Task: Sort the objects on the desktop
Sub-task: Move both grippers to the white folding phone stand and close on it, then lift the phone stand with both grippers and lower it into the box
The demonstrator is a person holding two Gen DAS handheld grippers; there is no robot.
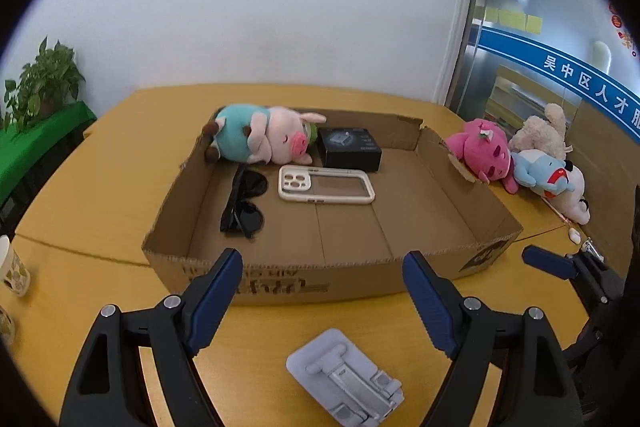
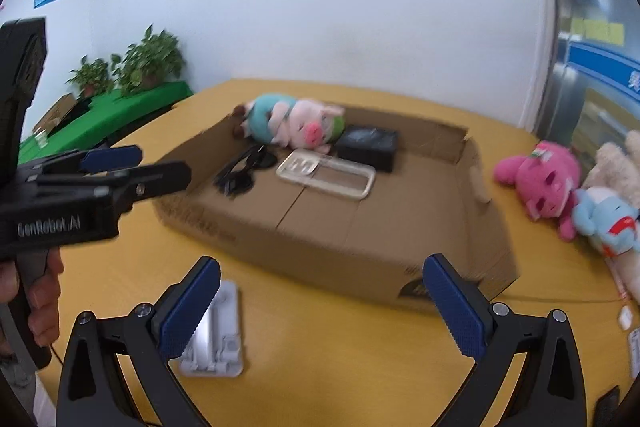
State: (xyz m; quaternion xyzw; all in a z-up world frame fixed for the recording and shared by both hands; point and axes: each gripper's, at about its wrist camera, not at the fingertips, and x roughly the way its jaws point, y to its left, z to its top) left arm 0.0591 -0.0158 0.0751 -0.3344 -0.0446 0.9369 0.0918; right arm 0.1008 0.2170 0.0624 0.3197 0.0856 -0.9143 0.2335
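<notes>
A shallow cardboard box (image 1: 280,279) (image 2: 320,247) on the yellow table holds a pig plush (image 1: 264,135) (image 2: 296,123), black sunglasses (image 1: 244,203) (image 2: 240,175), a clear phone case (image 1: 326,185) (image 2: 326,173) and a black box (image 1: 348,147) (image 2: 368,143). A grey phone stand (image 1: 344,375) (image 2: 216,335) lies on the table before the box. My left gripper (image 1: 322,291) is open above the stand, empty. My right gripper (image 2: 320,307) is open and empty, right of the stand. The left gripper's side shows in the right wrist view (image 2: 112,163).
A pink plush (image 1: 484,147) (image 2: 540,179), a blue plush (image 1: 540,171) (image 2: 608,219) and a beige plush (image 1: 544,131) lie right of the box. A cup (image 1: 12,267) stands at the left table edge. Potted plants (image 2: 148,63) stand on a green-covered side table. Small items (image 2: 626,319) lie at the right edge.
</notes>
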